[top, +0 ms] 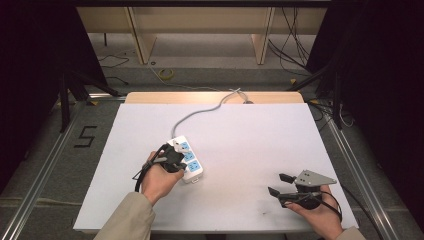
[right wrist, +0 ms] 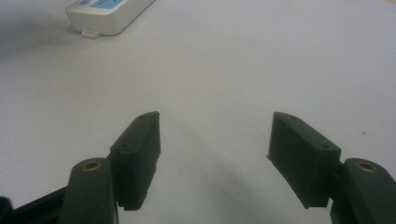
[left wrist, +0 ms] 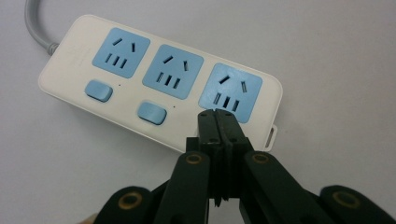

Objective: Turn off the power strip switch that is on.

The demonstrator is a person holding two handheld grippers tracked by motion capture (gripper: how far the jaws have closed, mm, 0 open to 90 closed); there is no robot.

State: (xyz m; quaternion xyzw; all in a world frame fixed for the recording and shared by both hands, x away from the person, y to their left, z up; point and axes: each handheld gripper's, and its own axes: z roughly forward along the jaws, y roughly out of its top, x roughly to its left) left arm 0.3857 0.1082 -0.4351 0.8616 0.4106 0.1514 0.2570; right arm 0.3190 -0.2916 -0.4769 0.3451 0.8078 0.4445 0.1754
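A white power strip point(top: 189, 161) with three blue sockets lies left of centre on the white table cover point(top: 260, 140), and its grey cord point(top: 200, 114) runs to the far edge. My left gripper point(top: 175, 157) is shut, with nothing between its jaws. In the left gripper view the left gripper point(left wrist: 217, 115) has its joined tips on the power strip point(left wrist: 140, 79), just below the third socket point(left wrist: 229, 92). Two blue switches point(left wrist: 152, 112) show beside the tips, which hide the spot under that third socket. My right gripper point(top: 276, 183) rests open at the near right, empty, as the right gripper point(right wrist: 215, 135) view confirms.
A corner of the power strip point(right wrist: 109, 14) appears at the top left of the right gripper view. Beyond the table's wooden far edge point(top: 215, 96) are floor cables point(top: 167, 74) and shelf legs point(top: 142, 42). Dark stands flank both sides.
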